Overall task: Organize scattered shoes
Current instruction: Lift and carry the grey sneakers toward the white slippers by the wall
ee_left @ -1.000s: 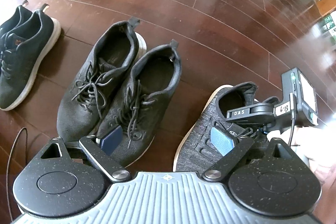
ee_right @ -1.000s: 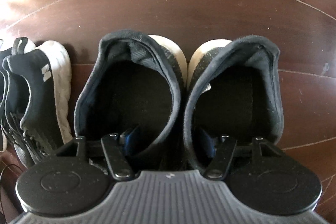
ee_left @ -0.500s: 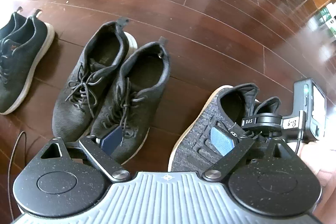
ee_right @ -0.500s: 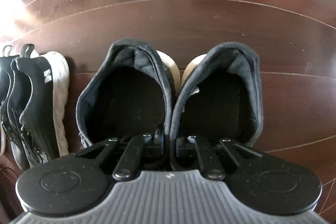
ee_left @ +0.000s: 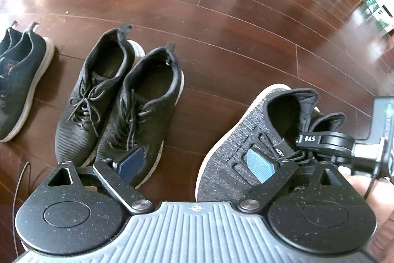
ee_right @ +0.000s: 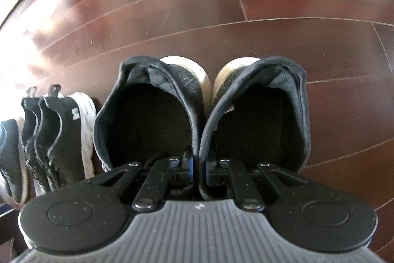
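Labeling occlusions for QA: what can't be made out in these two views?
- Right wrist view: toes of the grey knit shoes, hidden behind the right gripper.
- Right wrist view: leftmost black shoe, cut by the left edge.
- Left wrist view: second grey shoe, mostly behind the first and the right gripper.

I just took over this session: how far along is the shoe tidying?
Looks done: the dark laced pair stands side by side on the floor, and another dark pair is lined up left of it. In hand: the right gripper is shut on the inner collars of the grey knit pair, pinching both shoes together. The left gripper is open. Left: setting that pair into the row.
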{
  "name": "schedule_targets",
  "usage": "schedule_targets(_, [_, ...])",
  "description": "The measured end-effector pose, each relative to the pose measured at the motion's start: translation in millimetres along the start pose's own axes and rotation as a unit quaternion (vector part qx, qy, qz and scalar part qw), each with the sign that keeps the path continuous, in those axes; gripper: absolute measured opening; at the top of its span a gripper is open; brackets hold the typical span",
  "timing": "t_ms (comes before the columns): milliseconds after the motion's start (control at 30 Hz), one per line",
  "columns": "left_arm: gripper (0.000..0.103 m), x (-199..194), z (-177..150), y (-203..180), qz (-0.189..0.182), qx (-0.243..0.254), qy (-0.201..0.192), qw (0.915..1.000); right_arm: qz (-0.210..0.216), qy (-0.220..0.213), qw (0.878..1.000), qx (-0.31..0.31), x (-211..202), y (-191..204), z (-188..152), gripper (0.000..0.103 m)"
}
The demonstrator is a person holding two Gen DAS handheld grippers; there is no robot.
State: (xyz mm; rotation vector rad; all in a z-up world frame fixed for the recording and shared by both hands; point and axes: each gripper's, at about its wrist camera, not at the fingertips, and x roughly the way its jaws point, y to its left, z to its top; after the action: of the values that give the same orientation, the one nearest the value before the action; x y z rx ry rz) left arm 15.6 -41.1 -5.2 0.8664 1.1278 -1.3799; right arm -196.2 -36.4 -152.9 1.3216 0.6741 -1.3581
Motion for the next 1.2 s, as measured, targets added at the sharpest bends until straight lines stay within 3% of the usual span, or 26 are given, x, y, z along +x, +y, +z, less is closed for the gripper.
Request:
schedule_targets(333, [0.094,-12,-15,-29,-0.005,0.038,-0.010,0.9992,0.011,-0.044,0.997,0.068,-52,-32,-26,0.010])
schedule_targets(533, [0.094,-17,-26,-55,-0.011,0.074,-0.016,0.9970,0.005,-0.073,0.991,0.109,-97,-51,-57,0.010])
schedule_targets(767, [0.094,-19,-43,-90,-0.018,0.129,-0.018,0.9913,0.006,-0.098,0.979,0.179,-138,-110,-86,0.010])
schedule_targets(1000, [0.094,-16,-61,-125,-0.020,0.175,-0.024,0.9840,-0.005,-0.126,0.959,0.255,-167,-165,-115,0.010])
schedule_targets(1133, [0.094,-12,-75,-148,-0.025,0.205,-0.022,0.9783,-0.007,-0.144,0.943,0.301,-183,-201,-132,0.010])
schedule_targets(1200, [0.094,-10,-82,-159,-0.029,0.214,-0.021,0.9762,-0.001,-0.155,0.928,0.338,-191,-228,-143,0.010])
